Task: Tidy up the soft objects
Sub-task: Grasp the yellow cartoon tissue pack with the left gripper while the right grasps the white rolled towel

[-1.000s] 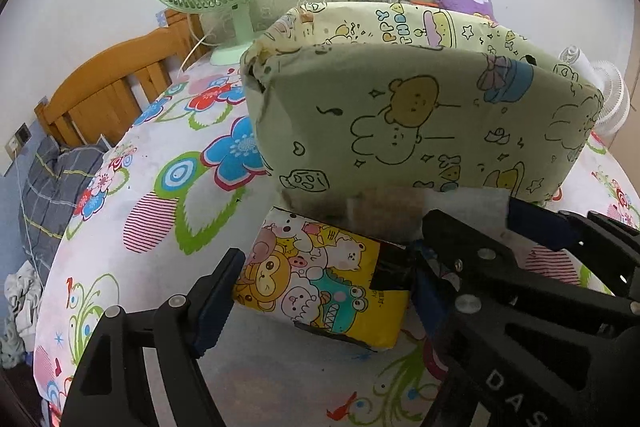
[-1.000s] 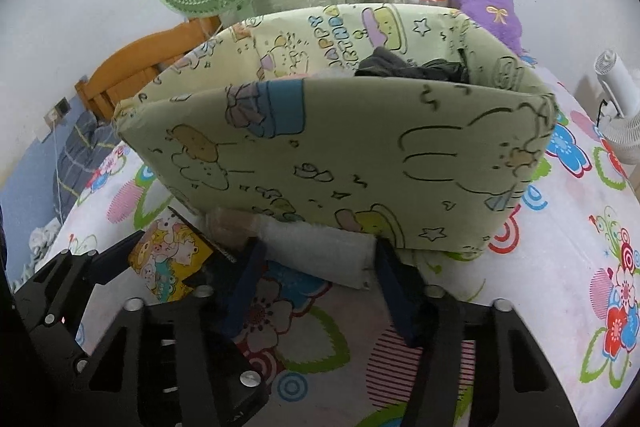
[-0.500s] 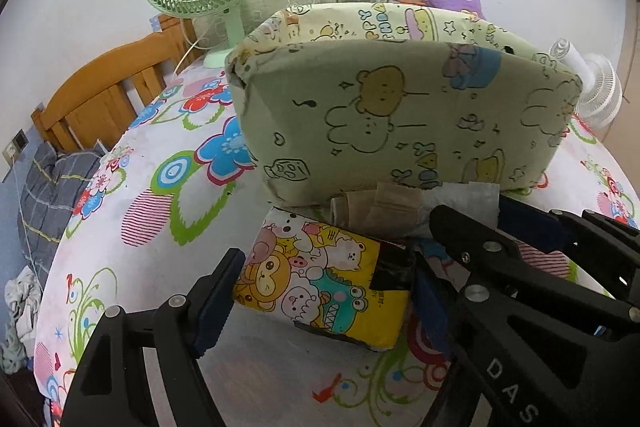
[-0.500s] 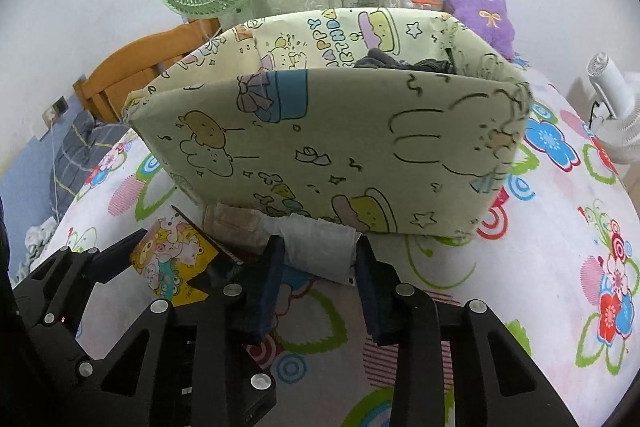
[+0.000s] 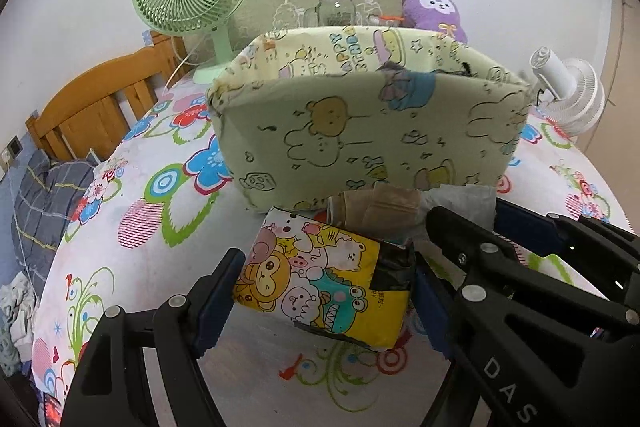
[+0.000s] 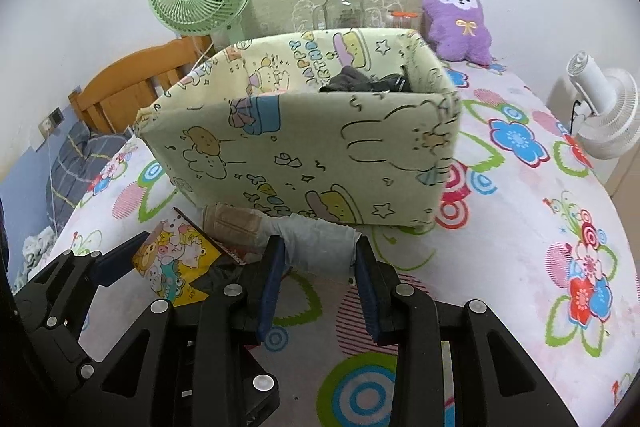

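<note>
Soft objects lie on the flowered bedsheet (image 6: 520, 227) just in front of the fabric storage box (image 6: 312, 155): a yellow cartoon-print pack (image 5: 320, 283), a brown roll (image 6: 234, 221) and a white roll (image 6: 320, 243), the two rolls touching the box's near wall. Dark clothing (image 6: 360, 83) already sits inside the box.

My left gripper (image 5: 324, 291) holds the cartoon pack across its width, both blue pads against its sides, jaws fairly wide because the pack is wide. My right gripper (image 6: 320, 267) is narrowed onto the white roll, pads pressing its two ends; the roll appears pinched rather than loose.

Step in hand, as I judge it: raise both items clear of the sheet and carry them over the box's near rim. To do this well I keep both grips firm, lift before moving forward so neither item drags the soft wall inward, and keep the two grippers apart, since they sit close together. The brown roll touches the white one and may be pulled along; I lift slowly and watch for that. Release only once each item hangs above the open interior.
</note>
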